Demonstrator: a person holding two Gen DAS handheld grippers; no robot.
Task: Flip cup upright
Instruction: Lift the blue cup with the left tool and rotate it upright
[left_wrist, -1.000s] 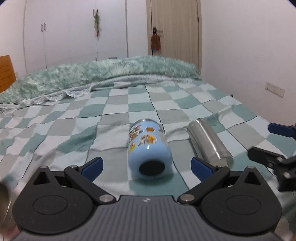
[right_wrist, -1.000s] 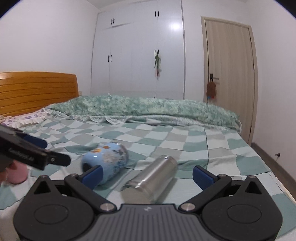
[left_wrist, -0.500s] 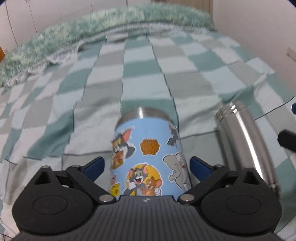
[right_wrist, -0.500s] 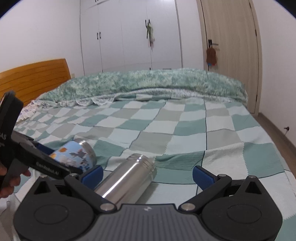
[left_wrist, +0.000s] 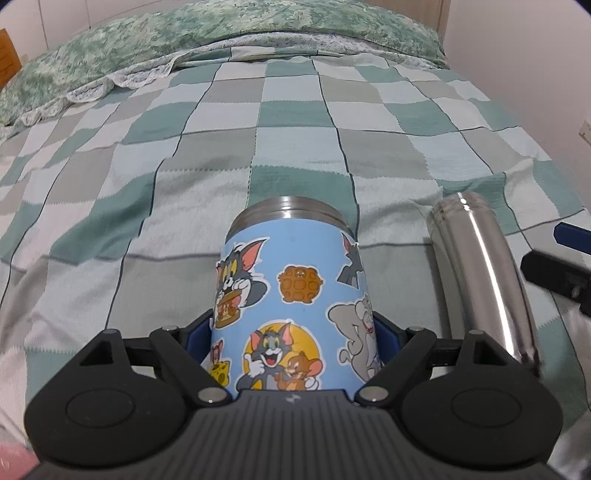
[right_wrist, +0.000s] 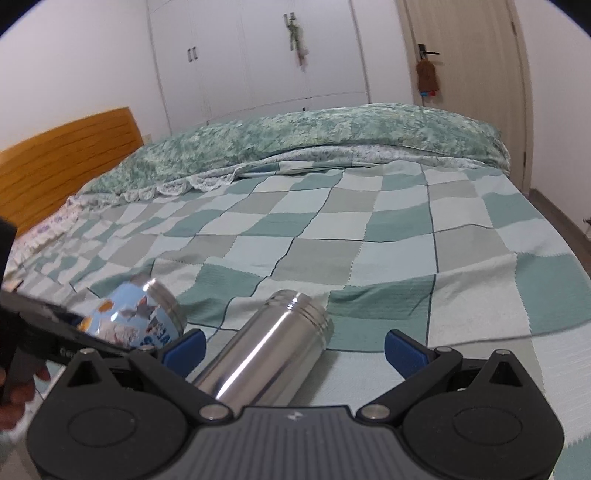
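left gripper (left_wrist: 293, 338): black linkage arms, silver pivot screws, blue finger pads (left_wrist: 197, 334), ribbed grey housing behind; right gripper (right_wrist: 293, 345) identical.

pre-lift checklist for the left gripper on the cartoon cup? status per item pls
1. Blue cup sits between the left gripper fingers: ok.
2. Both blue pads touch the cup's sides: ok, jaws look closed on it.
3. Cup upright: not ok, it lies on its side on the blanket, steel rim pointing away.
4. Room to swing the cup up: cannot tell; the steel bottle lies close on its right.
5. Right gripper out of the way: ok, open, with the steel bottle's end between its fingers.
6. Grip firm enough to lift: cannot tell.
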